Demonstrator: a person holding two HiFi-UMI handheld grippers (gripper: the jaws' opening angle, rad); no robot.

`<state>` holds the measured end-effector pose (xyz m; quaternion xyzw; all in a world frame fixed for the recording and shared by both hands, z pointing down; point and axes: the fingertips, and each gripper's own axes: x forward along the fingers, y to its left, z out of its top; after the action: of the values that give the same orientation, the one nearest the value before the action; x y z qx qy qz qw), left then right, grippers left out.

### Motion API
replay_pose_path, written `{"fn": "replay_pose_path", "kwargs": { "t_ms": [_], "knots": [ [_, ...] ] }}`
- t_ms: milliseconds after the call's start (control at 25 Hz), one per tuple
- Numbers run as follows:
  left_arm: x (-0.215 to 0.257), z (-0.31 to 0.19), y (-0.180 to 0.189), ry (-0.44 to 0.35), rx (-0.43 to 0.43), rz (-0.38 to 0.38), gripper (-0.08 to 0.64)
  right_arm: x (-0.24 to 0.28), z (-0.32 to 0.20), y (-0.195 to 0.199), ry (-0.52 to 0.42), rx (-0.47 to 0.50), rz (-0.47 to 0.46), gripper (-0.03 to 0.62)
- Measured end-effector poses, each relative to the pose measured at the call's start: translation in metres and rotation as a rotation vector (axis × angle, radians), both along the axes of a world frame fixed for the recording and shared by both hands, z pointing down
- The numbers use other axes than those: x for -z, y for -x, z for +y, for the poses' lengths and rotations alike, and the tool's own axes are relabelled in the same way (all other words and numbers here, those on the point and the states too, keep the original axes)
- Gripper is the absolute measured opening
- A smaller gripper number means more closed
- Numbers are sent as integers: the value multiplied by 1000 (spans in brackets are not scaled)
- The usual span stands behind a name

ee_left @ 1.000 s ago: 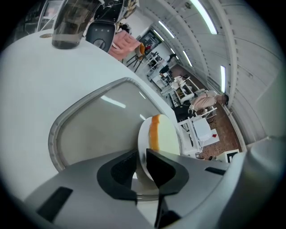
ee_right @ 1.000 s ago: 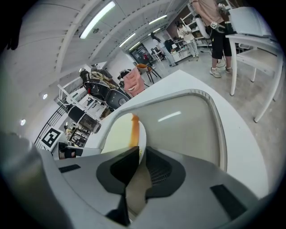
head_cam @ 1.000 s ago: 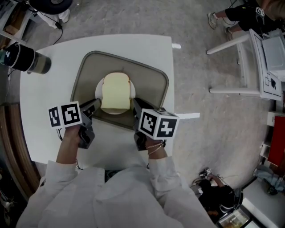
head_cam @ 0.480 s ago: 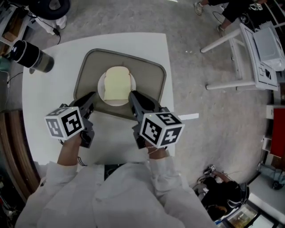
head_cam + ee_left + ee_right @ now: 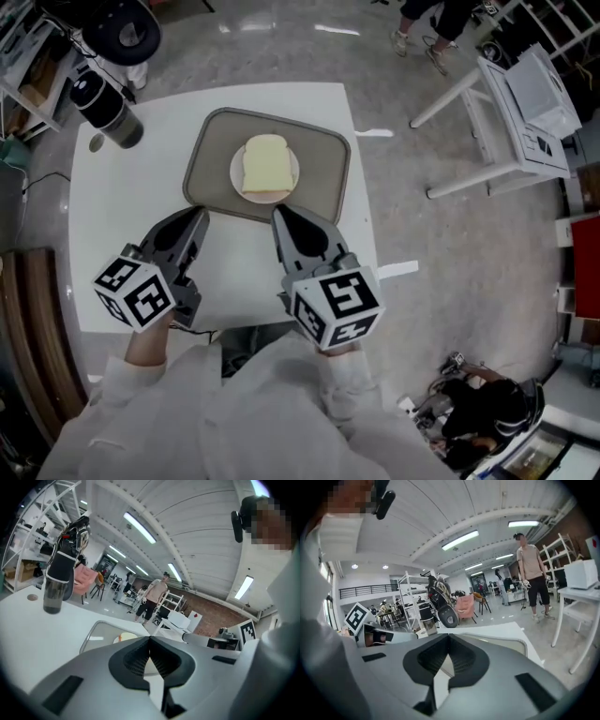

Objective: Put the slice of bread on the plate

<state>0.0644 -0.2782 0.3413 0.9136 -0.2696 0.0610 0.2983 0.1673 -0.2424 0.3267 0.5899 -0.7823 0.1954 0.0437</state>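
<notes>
Lying on the plate: slice of bread (image 5: 264,166), pale and square-cut, flat on a small white plate (image 5: 236,180) and covering most of it.
Tray: grey-brown tray (image 5: 208,159) with rounded corners, holding the plate at its middle.
Left gripper: left gripper (image 5: 200,215) with jaws pressed together and nothing between them; its tips point at the tray's near left corner, apart from the bread.
Right gripper: right gripper (image 5: 279,215) closed tip to tip and empty; its tips show over the tray's near rim, short of the plate.
Between grippers and bread: only a strip of bare tray.
Marker cubes: one on each gripper, the left marker cube (image 5: 136,292) and the right marker cube (image 5: 336,305), nearest the person's white sleeves.
Bottle: dark capped bottle (image 5: 105,105), upright near the table's far left corner, well apart from the tray.
Table: white square table (image 5: 122,234), with the tray set toward its far right side.
Floor: grey concrete floor (image 5: 422,206) with short white tape marks (image 5: 398,270).
Room: white desk (image 5: 506,112) to the right; the gripper views show strip lights on a white ceiling, shelving, a pink chair and a standing person (image 5: 532,573).
</notes>
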Motion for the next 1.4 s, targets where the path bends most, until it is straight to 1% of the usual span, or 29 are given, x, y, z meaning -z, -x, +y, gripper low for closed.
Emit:
{"fn": "replay_pose_path", "kwargs": {
  "t_ms": [80,160,280,400,600,760,1000,1200,1320,1400],
  "knots": [
    [9,21,6,-37,-30,-23,9,12,17,18,-31,16,31,14],
    [18,43,11,-87,-67,-47,9,18,34,35,-47,24,38,14],
    [29,74,26,-165,-115,-79,9,18,61,60,-34,22,57,14],
    [35,97,44,-202,-133,-87,9,19,87,83,-27,30,60,14],
    [36,134,54,-201,-162,-91,9,21,120,103,-17,38,61,14],
    [36,150,55,-202,-172,-94,9,23,131,112,-15,53,97,14],
    [43,158,53,-206,-159,-85,9,29,138,114,-21,79,112,14],
    [46,168,48,-210,-155,-110,9,27,143,118,-12,111,108,14],
    [44,176,45,-182,-164,-102,9,29,145,118,-20,118,101,14],
    [44,178,42,-167,-166,-96,9,33,145,113,-35,105,94,14]
  ]
}}
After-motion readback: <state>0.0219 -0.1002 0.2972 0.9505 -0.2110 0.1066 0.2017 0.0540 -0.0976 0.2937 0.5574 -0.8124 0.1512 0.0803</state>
